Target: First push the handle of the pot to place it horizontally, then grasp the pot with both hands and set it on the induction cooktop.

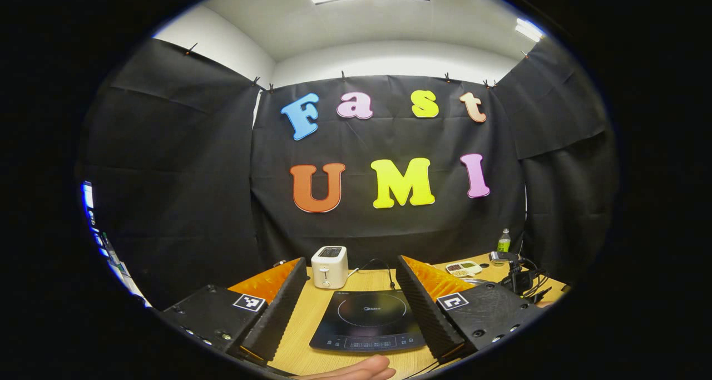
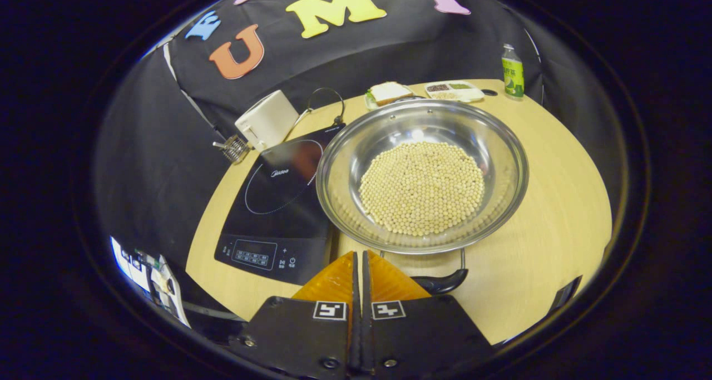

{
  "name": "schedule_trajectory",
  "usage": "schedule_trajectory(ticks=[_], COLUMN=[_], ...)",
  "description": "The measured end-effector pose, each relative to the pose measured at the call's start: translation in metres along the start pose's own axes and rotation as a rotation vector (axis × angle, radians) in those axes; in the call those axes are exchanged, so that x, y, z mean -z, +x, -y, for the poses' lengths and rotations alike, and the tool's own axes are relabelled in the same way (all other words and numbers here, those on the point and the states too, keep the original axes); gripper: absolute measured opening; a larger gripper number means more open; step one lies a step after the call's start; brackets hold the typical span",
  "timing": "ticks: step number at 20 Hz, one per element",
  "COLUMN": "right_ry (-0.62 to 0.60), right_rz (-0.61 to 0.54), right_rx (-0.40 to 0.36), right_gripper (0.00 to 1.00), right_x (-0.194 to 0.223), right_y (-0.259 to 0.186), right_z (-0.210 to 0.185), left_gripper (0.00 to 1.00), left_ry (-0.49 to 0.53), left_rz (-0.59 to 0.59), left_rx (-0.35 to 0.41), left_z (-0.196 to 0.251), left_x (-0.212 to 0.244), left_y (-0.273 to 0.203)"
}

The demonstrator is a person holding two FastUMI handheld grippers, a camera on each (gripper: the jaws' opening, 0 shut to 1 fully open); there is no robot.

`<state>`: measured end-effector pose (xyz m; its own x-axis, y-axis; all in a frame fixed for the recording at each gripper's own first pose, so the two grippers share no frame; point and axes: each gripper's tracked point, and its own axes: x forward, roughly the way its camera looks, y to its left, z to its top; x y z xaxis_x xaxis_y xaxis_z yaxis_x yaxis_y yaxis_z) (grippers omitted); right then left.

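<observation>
Pot (image 2: pixel 421 175), steel, full of pale beans, sits on the table (image 2: pixel 556 202) just right of the cooktop (image 2: pixel 278 202), its rim overhanging the cooktop's right edge. Near handle (image 2: pixel 439 277) hangs at the pot's near side, w/ its dark grip just right of the right gripper (image 2: pixel 359 263) tips and about level w/ them. Right gripper's fingers are pressed together, holding nothing, so it's the nearer one for the push. Handle's long axis runs left-right. Left gripper (image 1: pixel 356 291) is spread wide, empty, cooktop (image 1: pixel 370 319) between its fingers. Toaster (image 2: pixel 267 118) at the far left.
</observation>
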<state>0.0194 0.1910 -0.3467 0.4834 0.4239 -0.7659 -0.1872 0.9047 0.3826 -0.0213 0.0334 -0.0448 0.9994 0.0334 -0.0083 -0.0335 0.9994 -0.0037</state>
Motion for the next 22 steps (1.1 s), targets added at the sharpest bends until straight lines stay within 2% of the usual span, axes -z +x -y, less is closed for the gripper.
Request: schedule_trajectory(ticks=[1, 4, 7, 11, 12, 14, 15, 17, 22], right_ry=[-0.011, -0.033, -0.059, -0.038, -0.038, -0.032, -0.028, -0.013, -0.014], right_rz=[-0.001, -0.007, -0.008, -0.052, -0.052, -0.042, -0.037, -0.038, -0.036], right_rx=[0.004, 0.015, 0.034, 0.053, 0.067, 0.100, 0.113, 0.126, 0.106], right_gripper=[0.04, 0.00, 0.04, 0.01, 0.04, 0.00, 0.04, 0.01, 0.04], right_x=[0.001, 0.003, 0.004, 0.009, 0.009, 0.006, 0.004, 0.003, 0.000], right_y=[0.001, -0.001, -0.005, -0.004, -0.004, -0.006, -0.006, -0.007, -0.009], right_z=[0.002, 0.007, 0.017, 0.034, 0.042, 0.056, 0.063, 0.076, 0.097], left_gripper=[0.96, 0.96, 0.96, 0.96, 0.96, 0.96, 0.96, 0.96, 0.96], left_ry=[0.002, 0.008, 0.013, 0.025, 0.028, 0.026, 0.021, 0.011, 0.005], left_rz=[0.000, -0.001, -0.002, -0.003, -0.001, 0.000, -0.001, -0.002, 0.003], left_rx=[0.003, 0.010, 0.017, 0.019, 0.018, 0.021, 0.022, 0.022, 0.019], left_z=[0.002, 0.006, 0.009, 0.012, 0.012, 0.015, 0.015, 0.015, 0.020], left_x=[0.000, 0.001, 0.003, 0.005, 0.005, 0.004, 0.005, 0.006, 0.006], left_y=[-0.001, -0.002, -0.004, -0.004, -0.005, -0.004, -0.004, -0.005, 0.002])
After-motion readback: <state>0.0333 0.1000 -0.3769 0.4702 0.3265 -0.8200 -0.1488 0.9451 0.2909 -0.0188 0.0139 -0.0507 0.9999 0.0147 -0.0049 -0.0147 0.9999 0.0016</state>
